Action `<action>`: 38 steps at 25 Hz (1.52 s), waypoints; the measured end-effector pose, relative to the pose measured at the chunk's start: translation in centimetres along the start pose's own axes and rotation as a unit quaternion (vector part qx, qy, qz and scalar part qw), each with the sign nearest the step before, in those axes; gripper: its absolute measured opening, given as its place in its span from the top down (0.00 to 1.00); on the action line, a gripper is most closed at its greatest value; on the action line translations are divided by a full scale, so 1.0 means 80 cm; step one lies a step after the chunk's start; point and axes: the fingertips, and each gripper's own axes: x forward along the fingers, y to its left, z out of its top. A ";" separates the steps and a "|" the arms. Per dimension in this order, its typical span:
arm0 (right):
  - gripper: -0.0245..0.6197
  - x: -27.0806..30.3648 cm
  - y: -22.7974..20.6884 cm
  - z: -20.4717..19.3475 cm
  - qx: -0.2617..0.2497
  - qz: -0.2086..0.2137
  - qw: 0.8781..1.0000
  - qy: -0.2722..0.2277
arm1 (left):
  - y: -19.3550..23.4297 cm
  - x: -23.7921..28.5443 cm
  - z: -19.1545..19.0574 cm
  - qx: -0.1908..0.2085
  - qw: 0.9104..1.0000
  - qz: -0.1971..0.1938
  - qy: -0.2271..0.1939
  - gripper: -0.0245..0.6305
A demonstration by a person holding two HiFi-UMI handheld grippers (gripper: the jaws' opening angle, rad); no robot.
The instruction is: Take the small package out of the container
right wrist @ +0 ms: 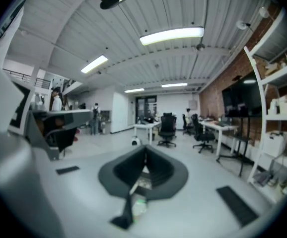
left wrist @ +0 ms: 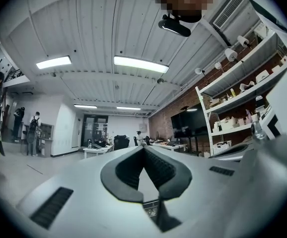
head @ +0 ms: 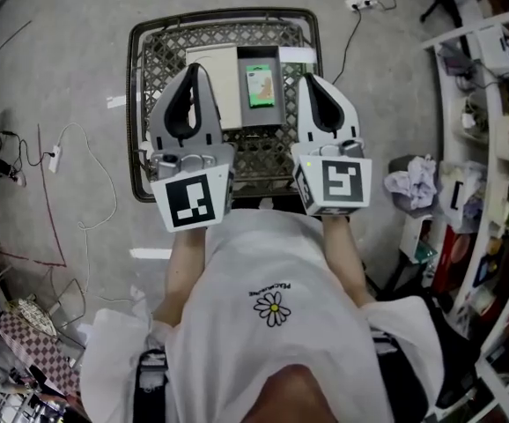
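Approach step; nothing lifted yet.
Head view: small package lies mid-basket toward the far edge, left gripper and right gripper hovering above. Left gripper view: jaws pressed together, empty. Right gripper view: likewise. Next, likely: spread jaws, dip in.

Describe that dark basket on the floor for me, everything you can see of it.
The basket is dark and looks like plastic, with lattice walls and a rounded rectangular rim. It stands upright on the grey floor, open at the top. Inside, a pale flat box and a small green package lie side by side. Its near part is hidden from the head view.
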 end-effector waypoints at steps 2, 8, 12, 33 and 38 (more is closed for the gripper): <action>0.91 0.004 -0.008 -0.006 0.003 0.001 1.000 0.003 | -0.005 0.004 -0.003 0.002 1.000 0.006 -0.001 0.93; 0.91 0.007 -0.017 -0.025 0.019 0.002 1.000 0.022 | -0.014 0.000 -0.017 -0.004 1.000 0.014 0.013 0.93; 0.91 0.004 -0.021 -0.029 0.019 -0.002 0.999 0.026 | -0.016 0.004 -0.022 -0.009 1.000 0.014 0.019 0.93; 0.52 0.123 0.016 -0.162 0.134 0.032 0.973 0.185 | 0.004 0.014 -0.073 -0.010 0.999 0.001 0.047 0.93; 0.50 0.146 0.030 -0.215 0.118 0.026 0.965 0.234 | 0.009 0.012 -0.096 -0.013 0.998 0.003 0.063 0.93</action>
